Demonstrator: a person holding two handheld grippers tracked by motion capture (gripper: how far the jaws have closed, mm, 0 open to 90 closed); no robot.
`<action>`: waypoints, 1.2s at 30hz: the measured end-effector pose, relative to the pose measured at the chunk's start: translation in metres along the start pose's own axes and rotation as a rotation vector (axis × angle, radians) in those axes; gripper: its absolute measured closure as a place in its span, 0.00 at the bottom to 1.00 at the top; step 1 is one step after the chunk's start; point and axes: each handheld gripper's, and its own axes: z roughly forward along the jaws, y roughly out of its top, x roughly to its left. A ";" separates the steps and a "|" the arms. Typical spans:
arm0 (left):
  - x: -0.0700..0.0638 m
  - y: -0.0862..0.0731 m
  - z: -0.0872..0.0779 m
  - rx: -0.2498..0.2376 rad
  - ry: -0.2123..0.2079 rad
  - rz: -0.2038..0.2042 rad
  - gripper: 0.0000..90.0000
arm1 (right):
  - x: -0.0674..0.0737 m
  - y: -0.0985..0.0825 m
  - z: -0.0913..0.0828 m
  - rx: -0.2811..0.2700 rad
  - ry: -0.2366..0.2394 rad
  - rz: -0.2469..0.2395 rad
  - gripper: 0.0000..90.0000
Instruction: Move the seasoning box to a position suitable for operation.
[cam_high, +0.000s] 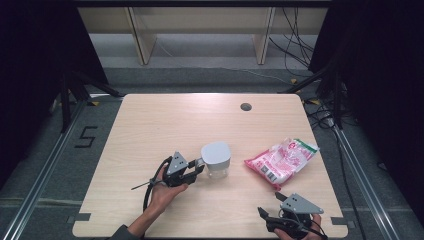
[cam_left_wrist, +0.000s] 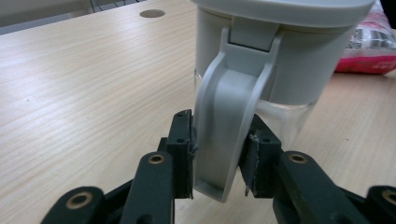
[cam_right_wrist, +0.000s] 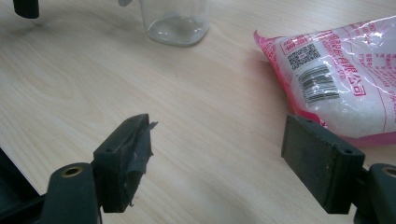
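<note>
1. Left gripper (cam_high: 198, 168) at lower centre-left of the high view, fingers (cam_left_wrist: 182, 154) clamped on the grey latch handle (cam_left_wrist: 224, 140) of the clear jar (cam_high: 216, 160), seen close up in the left gripper view.
2. Jar upright at centre of the worktop (cam_high: 150, 130), grey lid (cam_left_wrist: 285, 9) on and latch apparently down: likely the opening step, gripped but not yet lifted.
3. Pink-and-white bag (cam_high: 281, 160) flat at centre-right, apart from the jar, unopened as far as visible; filling probably yet to come.
4. Right gripper (cam_high: 270, 210) at bottom right, near the worktop's front edge, fingers (cam_right_wrist: 123, 161) wide and empty, bag just ahead.
5. Ample bare worktop left of and behind the jar; less room toward the right edge beside the bag.
</note>
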 end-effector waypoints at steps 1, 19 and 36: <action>0.001 0.000 0.000 -0.003 0.007 -0.006 0.75 | 0.001 0.000 0.000 0.005 0.000 0.018 0.28; 0.004 -0.001 0.003 -0.017 0.014 0.029 0.77 | 0.000 0.000 0.000 0.003 0.003 -0.008 0.28; -0.001 -0.001 0.004 -0.013 -0.089 -0.014 0.73 | -0.003 -0.001 0.001 -0.010 0.018 -0.024 0.28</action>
